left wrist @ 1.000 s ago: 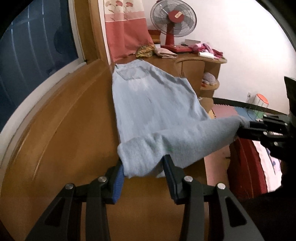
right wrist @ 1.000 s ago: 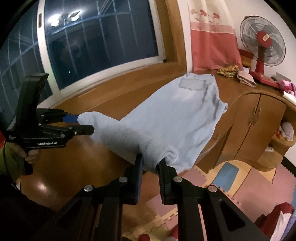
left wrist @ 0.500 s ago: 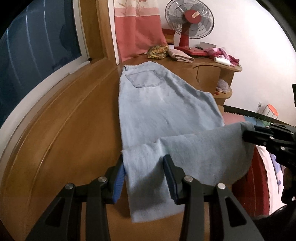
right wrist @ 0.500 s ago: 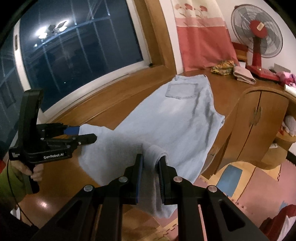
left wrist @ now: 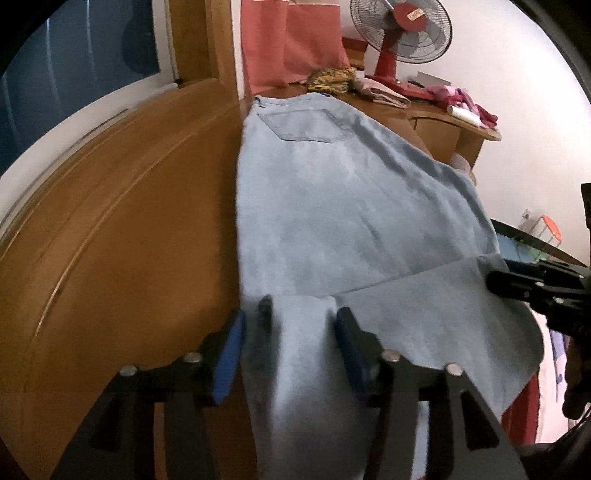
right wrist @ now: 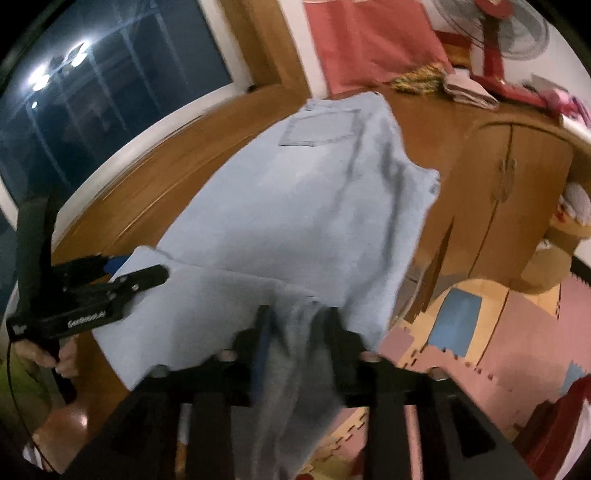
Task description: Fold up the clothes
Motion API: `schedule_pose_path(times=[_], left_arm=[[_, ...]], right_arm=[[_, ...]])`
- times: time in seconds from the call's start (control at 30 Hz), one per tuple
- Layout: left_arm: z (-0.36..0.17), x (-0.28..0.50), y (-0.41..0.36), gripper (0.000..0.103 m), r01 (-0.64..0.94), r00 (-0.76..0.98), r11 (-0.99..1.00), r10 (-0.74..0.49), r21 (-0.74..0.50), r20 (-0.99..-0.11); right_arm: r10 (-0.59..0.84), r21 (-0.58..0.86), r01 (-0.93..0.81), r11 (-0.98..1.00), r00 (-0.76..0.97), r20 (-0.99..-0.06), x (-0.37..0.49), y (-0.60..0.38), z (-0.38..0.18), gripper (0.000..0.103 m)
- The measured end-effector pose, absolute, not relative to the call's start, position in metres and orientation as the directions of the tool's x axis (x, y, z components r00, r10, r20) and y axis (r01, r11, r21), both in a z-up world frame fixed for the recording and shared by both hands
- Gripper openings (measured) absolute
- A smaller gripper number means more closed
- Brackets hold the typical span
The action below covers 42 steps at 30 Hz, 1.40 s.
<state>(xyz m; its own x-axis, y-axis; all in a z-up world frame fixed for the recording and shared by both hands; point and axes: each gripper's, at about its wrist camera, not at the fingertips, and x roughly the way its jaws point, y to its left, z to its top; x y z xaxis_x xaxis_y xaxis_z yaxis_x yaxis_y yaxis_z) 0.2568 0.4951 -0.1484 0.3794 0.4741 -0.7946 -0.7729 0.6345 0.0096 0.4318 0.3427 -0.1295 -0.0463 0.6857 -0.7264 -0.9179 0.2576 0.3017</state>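
A pair of light blue jeans (left wrist: pixel 332 206) lies spread along a curved wooden desk (left wrist: pixel 122 236), filling the centre of both views. The waistband and a back pocket (left wrist: pixel 304 123) sit at the upper middle of the left wrist view; the leg end is at the bottom, lifted and doubled back over the rest of the cloth.

The left gripper (left wrist: pixel 290 332) rises from the bottom centre of its own view. Its jaws stand apart, with a band of the doubled-back cloth hanging between them; whether the pads press the cloth is unclear through the blur. In the right wrist view the same gripper (right wrist: pixel 147 275) comes in from the left edge, its tips at the corner of the hem, and a hand (right wrist: pixel 55 360) grips its handle at the lower left.

The right gripper (right wrist: pixel 295 325) stands at the bottom centre of its own view, jaws closed on a bunched fold of the jeans that droops down between them. In the left wrist view it (left wrist: pixel 495 282) reaches in from the right edge, touching the other corner of the hem.

At the top right a red fan (left wrist: pixel 400 35) stands on the desk, with a pink curtain (left wrist: pixel 291 40) to its left and small heaps of cloth (left wrist: pixel 330 79) in front. A dark window (right wrist: pixel 96 92) fills the upper left of the right wrist view, and coloured foam floor mats (right wrist: pixel 491 332) show at its lower right.
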Motion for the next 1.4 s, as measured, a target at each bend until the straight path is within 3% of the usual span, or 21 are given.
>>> schedule_pose_path(times=[0.17, 0.33, 0.53, 0.7, 0.9, 0.93, 1.03, 1.1, 1.17, 1.4], left_arm=[[-0.125, 0.250, 0.489, 0.051, -0.800, 0.348, 0.598, 0.523, 0.044, -0.778], [-0.092, 0.239, 0.474, 0.051, -0.799, 0.422, 0.602, 0.558, -0.001, -0.714], [-0.127, 0.269, 0.477, 0.051, -0.745, 0.455, 0.664, 0.438, -0.062, -0.776], [-0.149, 0.270, 0.488, 0.051, -0.741, 0.438, 0.670, 0.425, -0.050, -0.792], [-0.142, 0.267, 0.484, 0.051, -0.751, 0.406, 0.661, 0.441, -0.017, -0.800], [-0.138, 0.259, 0.481, 0.051, -0.756, 0.406, 0.654, 0.446, -0.019, -0.798], [-0.125, 0.234, 0.471, 0.054, -0.769, 0.404, 0.639, 0.462, -0.020, -0.790], [-0.119, 0.217, 0.461, 0.064, -0.777, 0.389, 0.629, 0.490, 0.008, -0.780], [-0.117, 0.205, 0.452, 0.070, -0.783, 0.377, 0.621, 0.516, 0.033, -0.769], [-0.137, 0.196, 0.427, 0.071, -0.724, 0.380, 0.688, 0.446, 0.039, -0.810]], right_arm=[[0.692, 0.371, -0.889, 0.267, -0.091, -0.716, 0.444, 0.333, -0.123, 0.042], [0.759, 0.302, -0.934, 0.190, -0.056, -0.649, 0.423, 0.313, -0.084, 0.037], [0.726, 0.294, -0.951, 0.099, -0.133, -0.675, 0.405, 0.341, -0.100, 0.028], [0.709, 0.293, -0.948, 0.127, -0.120, -0.694, 0.412, 0.346, -0.116, 0.009], [0.689, 0.284, -0.949, 0.140, -0.112, -0.716, 0.415, 0.348, -0.116, 0.008], [0.686, 0.275, -0.951, 0.143, -0.106, -0.720, 0.415, 0.346, -0.113, 0.009], [0.685, 0.194, -0.969, 0.155, -0.036, -0.727, 0.412, 0.335, -0.105, 0.024], [0.689, 0.173, -0.974, 0.144, -0.027, -0.725, 0.409, 0.321, -0.101, 0.038], [0.690, 0.173, -0.976, 0.135, -0.033, -0.723, 0.407, 0.307, -0.100, 0.041], [0.657, 0.176, -0.978, 0.115, -0.058, -0.752, 0.396, 0.273, -0.113, 0.044]])
